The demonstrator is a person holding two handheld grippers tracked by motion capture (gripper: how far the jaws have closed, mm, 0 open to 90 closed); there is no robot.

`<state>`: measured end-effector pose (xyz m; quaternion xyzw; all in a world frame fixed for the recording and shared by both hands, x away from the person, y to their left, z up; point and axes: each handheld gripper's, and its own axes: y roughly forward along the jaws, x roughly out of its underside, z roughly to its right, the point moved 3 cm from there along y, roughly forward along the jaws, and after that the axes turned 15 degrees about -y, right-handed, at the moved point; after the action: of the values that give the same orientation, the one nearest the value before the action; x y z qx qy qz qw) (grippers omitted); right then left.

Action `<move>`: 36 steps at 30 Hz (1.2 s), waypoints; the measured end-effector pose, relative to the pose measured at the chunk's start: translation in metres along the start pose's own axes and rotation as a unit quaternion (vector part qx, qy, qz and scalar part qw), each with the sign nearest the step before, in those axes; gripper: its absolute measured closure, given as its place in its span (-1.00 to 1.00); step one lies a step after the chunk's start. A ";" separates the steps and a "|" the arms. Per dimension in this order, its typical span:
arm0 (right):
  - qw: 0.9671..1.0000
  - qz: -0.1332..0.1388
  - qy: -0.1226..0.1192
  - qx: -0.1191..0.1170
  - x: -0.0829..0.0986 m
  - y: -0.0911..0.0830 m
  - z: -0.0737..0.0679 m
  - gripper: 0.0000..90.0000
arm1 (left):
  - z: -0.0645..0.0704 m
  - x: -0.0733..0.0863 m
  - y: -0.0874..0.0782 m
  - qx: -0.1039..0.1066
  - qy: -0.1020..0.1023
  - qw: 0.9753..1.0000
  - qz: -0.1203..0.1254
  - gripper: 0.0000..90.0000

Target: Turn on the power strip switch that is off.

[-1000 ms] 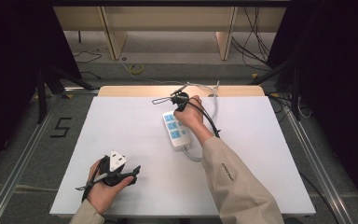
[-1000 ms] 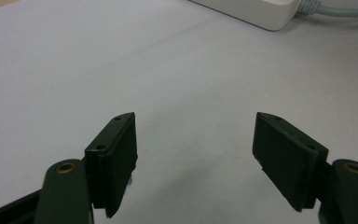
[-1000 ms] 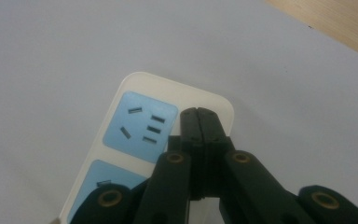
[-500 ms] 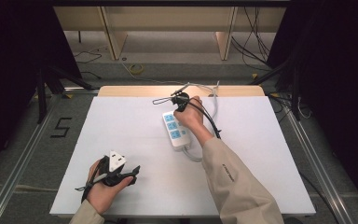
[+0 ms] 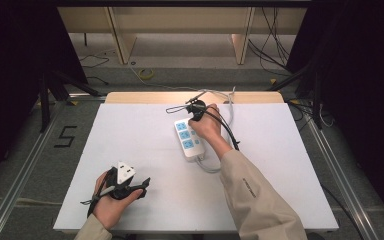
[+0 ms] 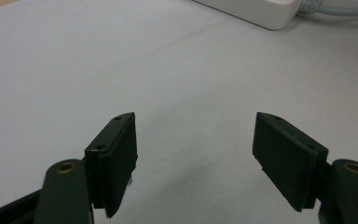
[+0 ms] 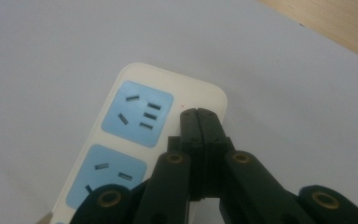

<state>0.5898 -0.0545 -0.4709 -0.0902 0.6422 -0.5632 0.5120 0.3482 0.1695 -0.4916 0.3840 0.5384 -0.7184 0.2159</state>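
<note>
A white power strip (image 5: pixel 187 138) with blue sockets lies a little right of the middle of the white table (image 5: pixel 130 140). My right gripper (image 5: pixel 196 114) is at the strip's far end, held by a hand. In the right gripper view its jaws are shut with nothing between them, and the right gripper (image 7: pixel 199 114) tips sit over the power strip (image 7: pixel 135 112) beside the end socket, next to a small red dot. I cannot tell whether they touch it. My left gripper (image 5: pixel 144 186) rests near the front left edge. The left gripper (image 6: pixel 193 122) stands open over bare table, the power strip's corner (image 6: pixel 256 10) far ahead.
The strip's grey cable (image 5: pixel 208 167) loops off its near end, under the right forearm (image 5: pixel 250 190). More cables (image 5: pixel 226 99) lie on the wooden strip (image 5: pixel 145 96) at the table's far edge. A metal rail (image 5: pixel 25 165) runs along the floor at the left.
</note>
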 end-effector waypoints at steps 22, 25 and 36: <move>0.999 0.031 -0.012 -0.016 0.025 -0.036 -0.003 0.84 | -0.001 0.001 0.001 -0.002 -0.002 1.000 -0.003 -0.32; 0.999 0.032 -0.011 -0.017 0.032 -0.042 -0.003 0.81 | -0.002 0.001 0.001 -0.003 -0.002 1.000 -0.005 -0.32; 0.999 0.035 -0.011 -0.023 0.054 -0.063 -0.002 0.70 | -0.002 0.001 0.001 -0.003 -0.003 1.000 -0.005 -0.32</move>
<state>0.5346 -0.1123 -0.4496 -0.0855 0.6519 -0.5291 0.5365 0.3487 0.1708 -0.4937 0.3786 0.5422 -0.7187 0.2148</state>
